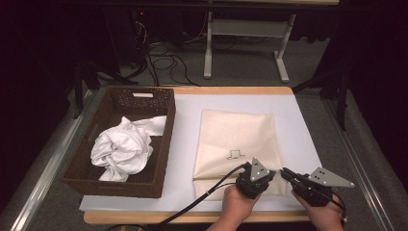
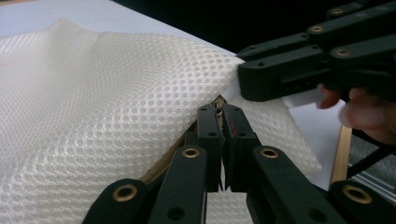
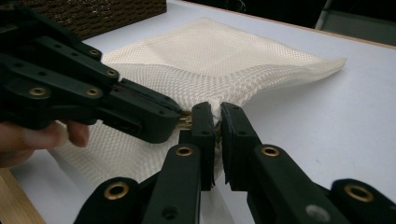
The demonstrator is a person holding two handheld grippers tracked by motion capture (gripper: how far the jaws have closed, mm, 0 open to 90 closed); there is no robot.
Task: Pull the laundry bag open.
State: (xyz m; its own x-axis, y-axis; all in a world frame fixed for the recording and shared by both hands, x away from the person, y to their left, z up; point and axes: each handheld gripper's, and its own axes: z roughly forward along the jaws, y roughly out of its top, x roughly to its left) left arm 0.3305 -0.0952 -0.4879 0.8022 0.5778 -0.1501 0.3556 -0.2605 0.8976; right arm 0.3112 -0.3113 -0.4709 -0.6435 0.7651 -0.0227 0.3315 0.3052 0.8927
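- Black jaws of the left gripper (image 2: 221, 116) pinch shut on the near edge of the mesh bag (image 2: 107, 107), with a bit of brassy zipper just between their tips.
- Its grip looks tight, likely so the edge cannot slip while the other tool works.
- Close beside it, the right gripper (image 3: 214, 112) has its jaws almost together on the same edge, and white mesh bunches up between them.
- Both tools meet at one spot, so I think they are working the bag's opening, maybe to pull it apart. I cannot see if the zipper is open.
- From above, the left hand (image 1: 236, 201) and the right hand (image 1: 323, 211) come in from the bottom edge, low and near each other, with both tools pointing at the bag's near right corner.
- From above, the mesh bag (image 1: 235, 139) lies flat on the white table sheet (image 1: 185, 134), and only the pinched edge is lifted.
- To the left stands a brown basket (image 1: 163, 144) with a crumpled white cloth (image 1: 122, 149) inside. It is well apart from the bag, maybe waiting to go in.
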